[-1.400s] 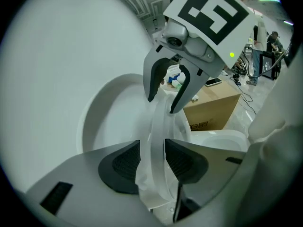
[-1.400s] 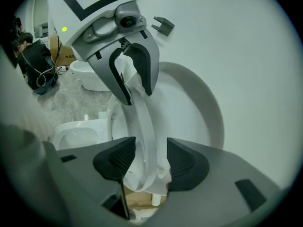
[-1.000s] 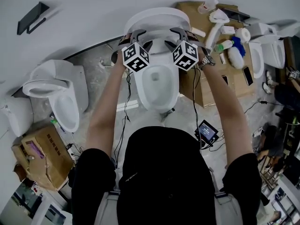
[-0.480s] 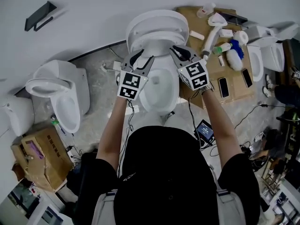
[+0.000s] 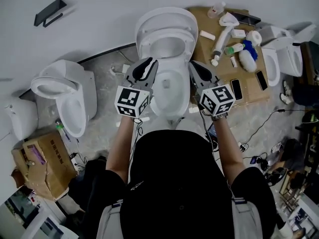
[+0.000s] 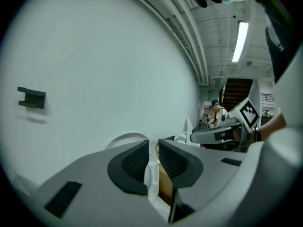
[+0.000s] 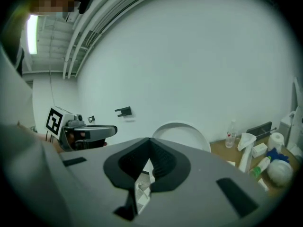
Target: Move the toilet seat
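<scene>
Bright, even overhead light left only soft shadows on the toilet seat (image 5: 167, 28). A ceiling strip lamp (image 6: 240, 41) glared at two o'clock in the left gripper view and at ten in the right. Both views bowed straight lines and darkened to black at the rims.

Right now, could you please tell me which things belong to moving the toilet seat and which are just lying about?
Job: seat, raised; middle toilet.
Lying about: left toilet; spray bottle; phone; cardboard box.
</scene>
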A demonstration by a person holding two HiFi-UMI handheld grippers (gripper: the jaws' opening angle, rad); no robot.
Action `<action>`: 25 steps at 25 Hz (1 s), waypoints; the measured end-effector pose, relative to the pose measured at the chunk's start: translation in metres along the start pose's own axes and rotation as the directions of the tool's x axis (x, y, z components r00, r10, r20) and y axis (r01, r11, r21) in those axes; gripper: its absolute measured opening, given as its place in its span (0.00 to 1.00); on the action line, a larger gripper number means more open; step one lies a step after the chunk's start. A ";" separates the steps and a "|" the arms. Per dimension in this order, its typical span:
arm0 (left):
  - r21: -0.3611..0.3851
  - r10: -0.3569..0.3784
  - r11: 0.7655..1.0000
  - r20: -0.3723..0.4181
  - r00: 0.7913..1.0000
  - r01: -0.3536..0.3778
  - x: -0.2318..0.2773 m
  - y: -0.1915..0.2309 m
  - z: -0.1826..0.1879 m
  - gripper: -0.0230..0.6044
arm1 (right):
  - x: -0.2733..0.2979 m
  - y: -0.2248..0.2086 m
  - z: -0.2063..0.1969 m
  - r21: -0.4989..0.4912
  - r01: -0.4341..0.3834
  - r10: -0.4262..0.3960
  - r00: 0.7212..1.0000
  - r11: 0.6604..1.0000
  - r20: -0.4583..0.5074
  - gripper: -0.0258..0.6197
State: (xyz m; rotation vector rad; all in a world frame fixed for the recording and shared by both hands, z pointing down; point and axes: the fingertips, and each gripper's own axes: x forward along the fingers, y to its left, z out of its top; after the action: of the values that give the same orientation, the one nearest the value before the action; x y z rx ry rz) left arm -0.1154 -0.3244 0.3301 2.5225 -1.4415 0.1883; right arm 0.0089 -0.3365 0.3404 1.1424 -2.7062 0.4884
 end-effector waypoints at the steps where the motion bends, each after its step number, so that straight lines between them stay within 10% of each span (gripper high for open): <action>1: -0.008 0.008 1.000 0.017 1.000 -0.008 -0.005 -0.004 0.005 0.14 | -0.009 0.003 0.001 -0.007 -0.001 0.001 1.000 1.000 0.006 0.06; 25: -0.032 0.119 0.993 0.124 0.985 -0.116 -0.102 -0.203 0.017 0.05 | -0.222 0.026 -0.006 0.008 -0.101 0.099 0.989 0.995 0.106 0.06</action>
State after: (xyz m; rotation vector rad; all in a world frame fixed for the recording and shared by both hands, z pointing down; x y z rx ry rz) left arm 0.0079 -0.1449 0.2637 2.4704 -1.6319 0.0312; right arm 0.1444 -0.1690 0.2795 1.0682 -2.8663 0.4733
